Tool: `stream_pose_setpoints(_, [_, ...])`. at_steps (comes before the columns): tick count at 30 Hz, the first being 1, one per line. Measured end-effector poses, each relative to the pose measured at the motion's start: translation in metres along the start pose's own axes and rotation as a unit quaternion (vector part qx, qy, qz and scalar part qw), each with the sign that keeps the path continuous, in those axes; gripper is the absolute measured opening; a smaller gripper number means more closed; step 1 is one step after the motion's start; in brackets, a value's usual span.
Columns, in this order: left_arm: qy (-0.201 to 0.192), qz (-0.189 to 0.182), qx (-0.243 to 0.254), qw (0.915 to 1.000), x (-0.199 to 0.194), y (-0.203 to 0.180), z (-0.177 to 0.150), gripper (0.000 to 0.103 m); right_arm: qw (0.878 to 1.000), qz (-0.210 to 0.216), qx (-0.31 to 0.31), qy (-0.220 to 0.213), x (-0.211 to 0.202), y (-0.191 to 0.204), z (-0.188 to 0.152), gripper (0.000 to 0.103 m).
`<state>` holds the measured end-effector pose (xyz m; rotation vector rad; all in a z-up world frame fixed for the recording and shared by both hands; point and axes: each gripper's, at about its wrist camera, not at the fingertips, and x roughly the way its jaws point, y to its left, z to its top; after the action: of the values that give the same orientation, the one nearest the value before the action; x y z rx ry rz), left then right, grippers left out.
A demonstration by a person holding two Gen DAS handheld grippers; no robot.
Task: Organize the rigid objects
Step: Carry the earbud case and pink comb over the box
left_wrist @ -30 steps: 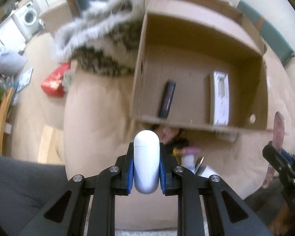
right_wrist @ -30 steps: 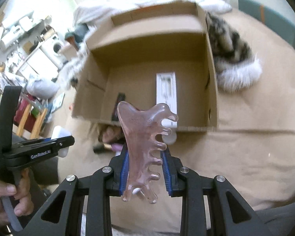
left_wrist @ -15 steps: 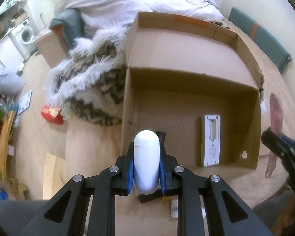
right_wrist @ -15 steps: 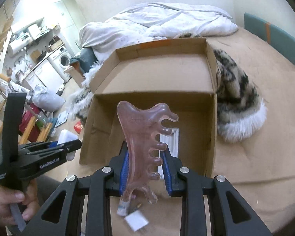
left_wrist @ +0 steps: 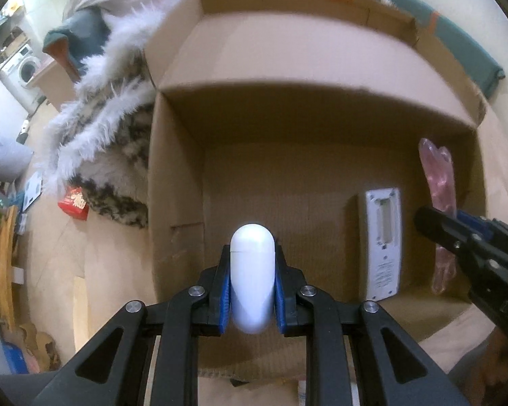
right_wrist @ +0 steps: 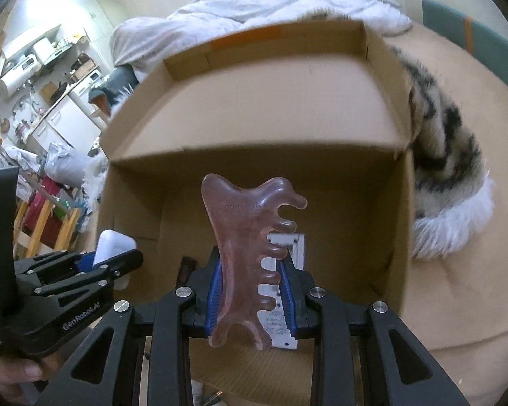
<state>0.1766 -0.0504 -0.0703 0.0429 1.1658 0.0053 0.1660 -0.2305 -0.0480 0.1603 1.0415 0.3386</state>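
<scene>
Both tools hung over the open cardboard box (left_wrist: 321, 155), which sat on a tan-covered bed. The left tool (left_wrist: 252, 287) was clamped on a white capsule-shaped case (left_wrist: 252, 270), held upright above the box's near-left floor. The right tool (right_wrist: 250, 291) had its pads pressed on a translucent pink scraping comb (right_wrist: 247, 253), toothed edge turned toward the box's right wall. A white remote-like device (left_wrist: 382, 240) lay flat on the box floor near the right wall, and a dark slim item (right_wrist: 186, 270) lay left of it, partly hidden.

Judging from this, the smooth rounded case could squirt from the narrow pads if the hold eased early, and bounce out of the box. The comb, gripped low on its thin body, might swing and strike the device on release. The two tools hung near each other over the box and could collide.

"GenRobot.AI" was printed on the left tool's side; the device's small print was illegible.
</scene>
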Motion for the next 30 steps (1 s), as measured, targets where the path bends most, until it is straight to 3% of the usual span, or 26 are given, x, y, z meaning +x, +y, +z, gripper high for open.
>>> stream_pose_setpoints(10, [-0.012,0.021,0.015,0.9996,0.014,-0.005,-0.004,0.019,0.999,-0.001,-0.027,0.045,0.037,0.011,-0.003,0.031])
stream_pose_setpoints(30, [0.025,0.009,0.017,0.9995,0.033,-0.012,-0.01,0.019,0.994,-0.019,0.003,0.109,0.079,0.01,0.001,0.032])
